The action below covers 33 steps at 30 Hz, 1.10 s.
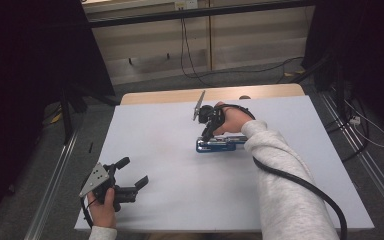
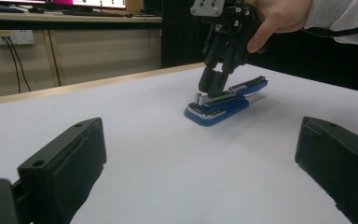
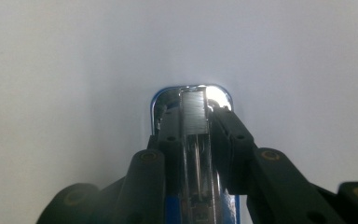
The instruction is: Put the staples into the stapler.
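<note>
Two grippers work over a smooth white table (image 1: 170, 200) in the high view: the left gripper (image 1: 132, 172) rests near the front left edge, jaws spread with nothing between them, while the right gripper (image 1: 206, 134) points down onto a blue stapler (image 1: 220, 144) lying flat near the table's middle. From the left gripper view, blocky matte-black jaws frame the stapler (image 2: 223, 100), a glossy blue plastic base under a chrome channel. Along the right gripper view, the black jaws flank the stapler's open metal staple channel (image 3: 195, 116) on both sides, pads against it.
</note>
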{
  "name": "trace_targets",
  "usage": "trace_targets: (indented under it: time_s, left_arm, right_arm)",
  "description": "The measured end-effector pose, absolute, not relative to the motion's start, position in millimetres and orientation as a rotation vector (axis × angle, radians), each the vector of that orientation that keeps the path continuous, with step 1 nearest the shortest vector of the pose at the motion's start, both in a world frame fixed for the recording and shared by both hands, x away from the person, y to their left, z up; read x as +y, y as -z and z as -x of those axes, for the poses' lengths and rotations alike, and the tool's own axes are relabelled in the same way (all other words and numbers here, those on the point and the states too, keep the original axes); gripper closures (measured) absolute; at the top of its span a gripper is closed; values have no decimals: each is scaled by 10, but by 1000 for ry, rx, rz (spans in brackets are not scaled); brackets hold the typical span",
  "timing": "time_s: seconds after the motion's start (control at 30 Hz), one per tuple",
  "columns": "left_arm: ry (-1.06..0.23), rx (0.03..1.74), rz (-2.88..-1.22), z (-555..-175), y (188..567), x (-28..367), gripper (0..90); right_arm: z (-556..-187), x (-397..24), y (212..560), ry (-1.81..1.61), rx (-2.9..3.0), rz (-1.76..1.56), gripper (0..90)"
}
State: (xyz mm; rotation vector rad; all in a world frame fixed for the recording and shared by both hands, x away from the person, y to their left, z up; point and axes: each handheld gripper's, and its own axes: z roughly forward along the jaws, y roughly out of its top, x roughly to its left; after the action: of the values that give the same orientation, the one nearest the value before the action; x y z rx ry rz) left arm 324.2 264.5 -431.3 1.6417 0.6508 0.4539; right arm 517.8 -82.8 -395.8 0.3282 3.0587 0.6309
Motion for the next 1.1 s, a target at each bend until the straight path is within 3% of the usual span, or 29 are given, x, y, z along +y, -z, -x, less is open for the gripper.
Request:
trace_targets:
  time_s: [0.2,0.37,0.87,1.1]
  left_arm:
    - [-456,657,-1636,-3242,4312,2644,19]
    - [-453,659,-1643,-3239,4306,2624,19]
    - [-416,645,-1674,-3318,4305,2526,17]
    - [-385,649,-1700,-3365,4301,2449,17]
  right_arm:
    - [-5166,-874,3918,-671,3039,-354,673]
    - [-5153,-1035,3868,-781,2978,-437,574]
    - [-4996,-1524,3845,-978,2832,-629,389]
    - [-4866,-1833,3881,-1006,2743,-760,207]
